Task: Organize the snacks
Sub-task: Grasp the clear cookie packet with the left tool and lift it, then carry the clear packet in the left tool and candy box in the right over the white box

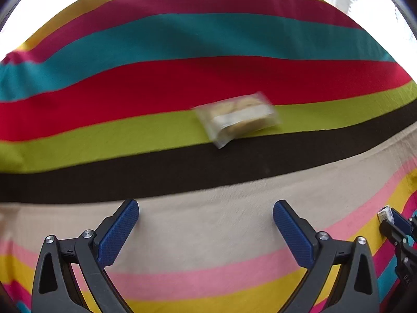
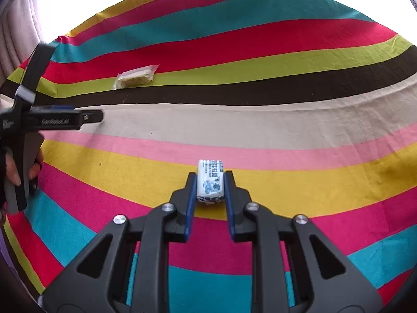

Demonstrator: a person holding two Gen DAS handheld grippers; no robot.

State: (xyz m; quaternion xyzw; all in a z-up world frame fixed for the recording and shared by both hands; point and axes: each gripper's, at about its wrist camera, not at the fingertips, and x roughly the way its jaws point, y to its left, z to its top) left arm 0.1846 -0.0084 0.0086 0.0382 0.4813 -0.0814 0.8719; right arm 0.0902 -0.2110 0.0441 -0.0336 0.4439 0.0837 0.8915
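A clear packet of yellowish biscuits [image 1: 235, 118] lies on the striped cloth [image 1: 182, 83], on the green stripe, ahead of my left gripper [image 1: 206, 208]. The left gripper is open and empty, well short of the packet. My right gripper [image 2: 210, 176] is shut on a small white candy with blue print [image 2: 210, 181], held over the yellow stripe. The biscuit packet also shows in the right wrist view [image 2: 135, 77], far ahead to the left. The left gripper appears there [image 2: 86, 117] at the left edge. The right gripper's tip with the candy [image 1: 385, 212] shows at the left wrist view's right edge.
The striped cloth [image 2: 260, 135] covers the whole surface. A pale curtain [image 2: 15, 26] hangs at the far left, and bright window light lies beyond the cloth's far edge. A hand [image 2: 15, 167] holds the left gripper's handle.
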